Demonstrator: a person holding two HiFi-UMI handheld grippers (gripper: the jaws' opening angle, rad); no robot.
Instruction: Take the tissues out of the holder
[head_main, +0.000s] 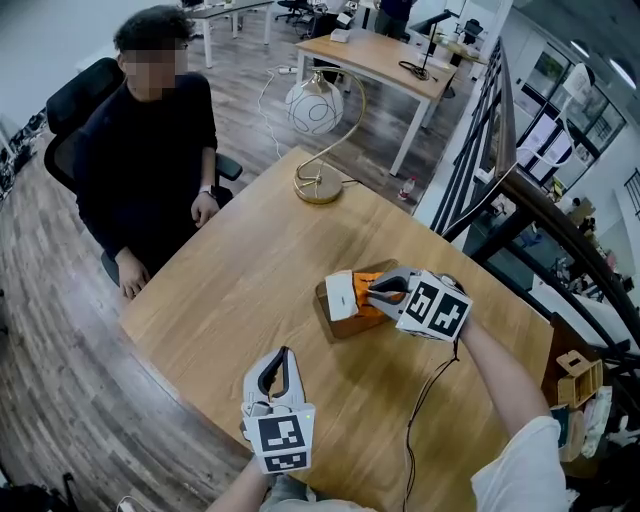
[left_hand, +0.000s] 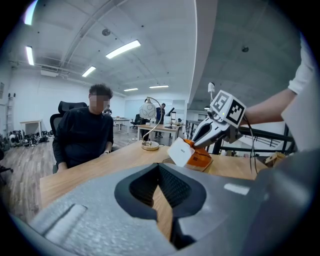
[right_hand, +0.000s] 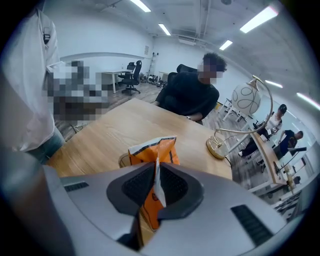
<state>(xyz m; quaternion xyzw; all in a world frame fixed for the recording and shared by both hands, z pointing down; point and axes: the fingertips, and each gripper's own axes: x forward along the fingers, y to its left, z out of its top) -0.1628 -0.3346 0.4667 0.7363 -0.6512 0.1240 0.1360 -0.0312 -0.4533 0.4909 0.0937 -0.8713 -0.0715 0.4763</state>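
Note:
An orange tissue pack (head_main: 366, 309) with a white end stands tilted in a low wooden holder (head_main: 338, 328) at the table's middle right. My right gripper (head_main: 377, 290) is shut on the pack's upper edge. In the right gripper view the thin white seam of the tissue pack (right_hand: 152, 150) is pinched between the pads of the right gripper (right_hand: 156, 172), and a bit of the holder (right_hand: 121, 160) shows behind. My left gripper (head_main: 280, 353) hovers nearer the table's front edge, apart from the pack. The left gripper (left_hand: 159, 167) has its fingertips together with nothing between them.
A gold lamp (head_main: 318, 186) with a white globe stands at the table's far end. A person in black (head_main: 150, 150) sits at the left side, hands by the table edge. A black cable (head_main: 425, 400) trails from my right gripper over the table (head_main: 230, 290).

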